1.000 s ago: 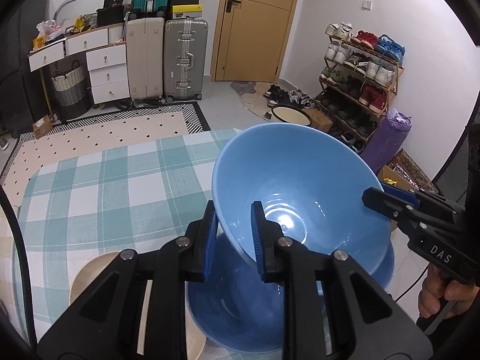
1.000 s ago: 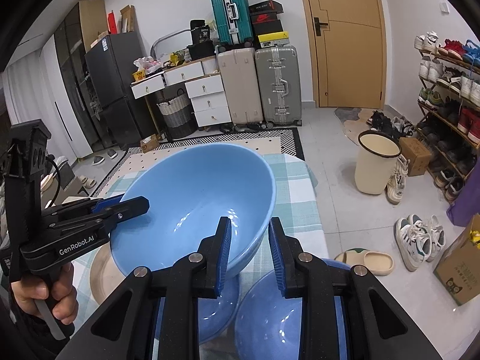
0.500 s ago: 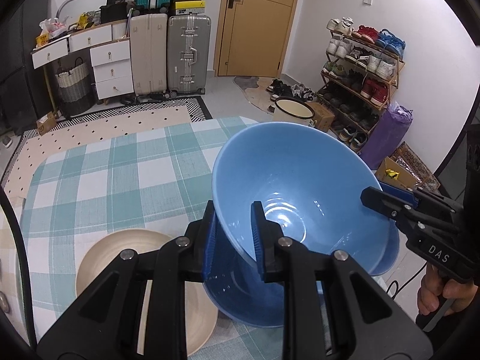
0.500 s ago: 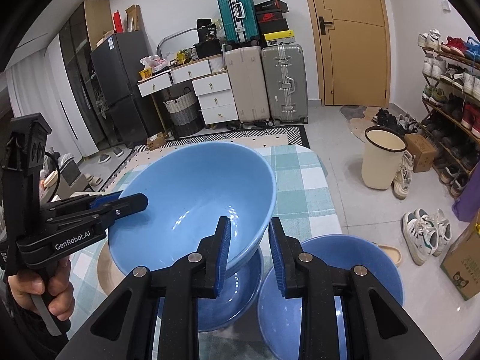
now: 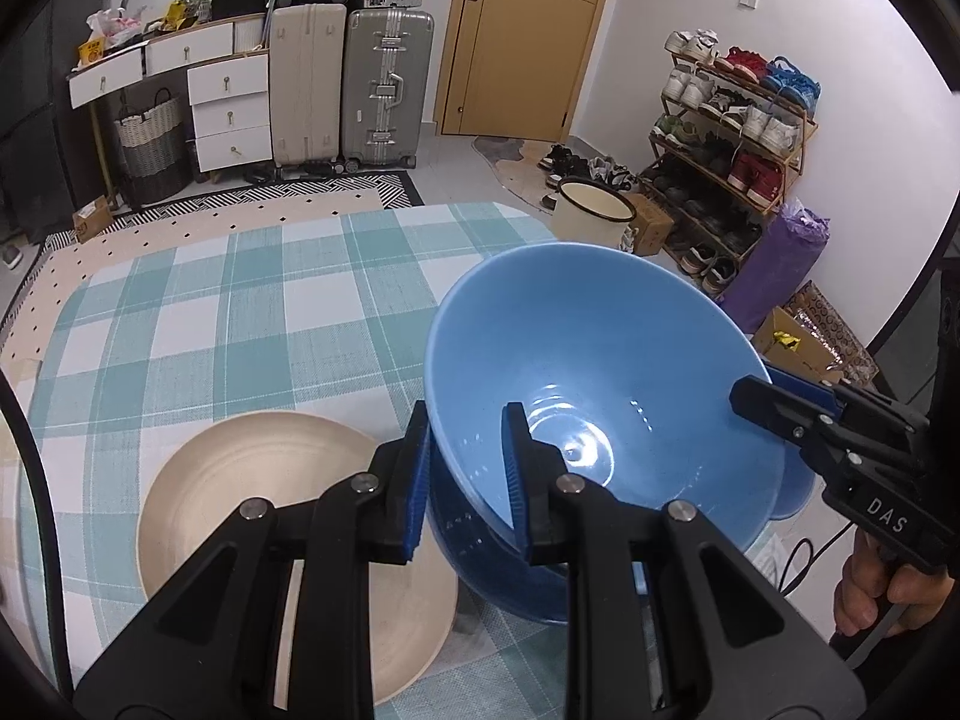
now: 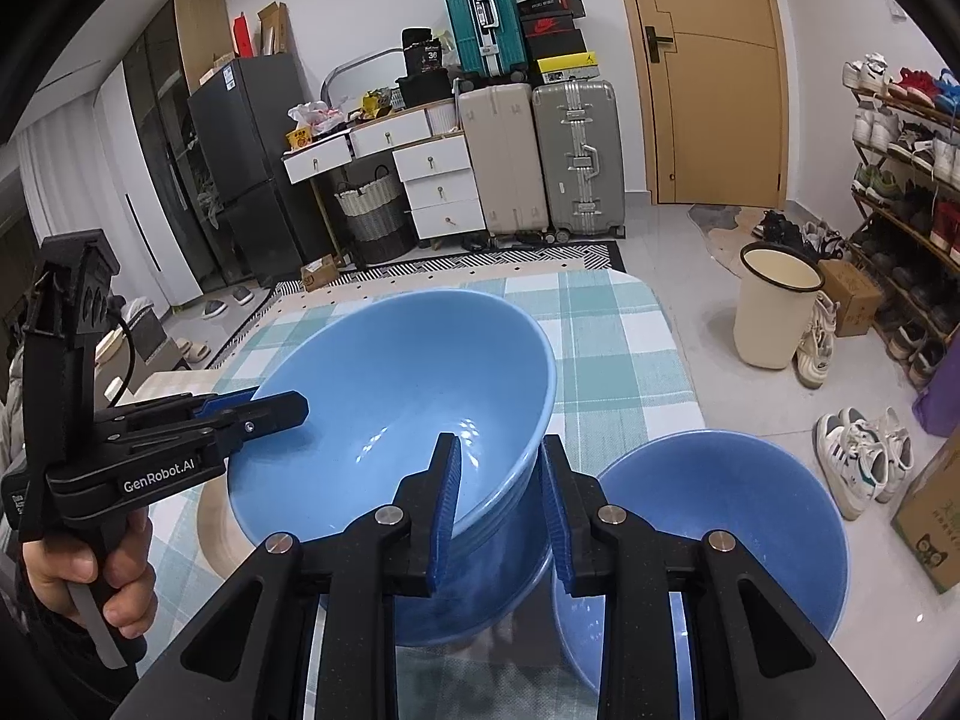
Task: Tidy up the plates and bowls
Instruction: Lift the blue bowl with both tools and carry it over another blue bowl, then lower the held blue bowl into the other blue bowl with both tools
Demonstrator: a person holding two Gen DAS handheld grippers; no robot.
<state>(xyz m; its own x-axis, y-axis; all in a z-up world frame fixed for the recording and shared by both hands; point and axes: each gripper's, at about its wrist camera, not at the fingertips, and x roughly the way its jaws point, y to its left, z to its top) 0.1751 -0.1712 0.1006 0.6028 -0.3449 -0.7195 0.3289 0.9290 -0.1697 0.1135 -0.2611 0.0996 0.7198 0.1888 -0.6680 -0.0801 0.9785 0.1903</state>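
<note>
Your table wears a teal checked cloth (image 5: 252, 312). Left of the blue bowl (image 5: 600, 396) lies a beige plate (image 5: 240, 480); your left gripper (image 5: 465, 474) and right gripper (image 6: 501, 504) both clamp its rim; right of it, on the cloth, sits another blue bowl (image 6: 720, 516); beyond stand suitcases (image 5: 384, 90).

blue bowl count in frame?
3. Held bowl is up off the table; second bowl directly under it; third bowl on its right in the right wrist view. Others may be nested unseen.
</note>
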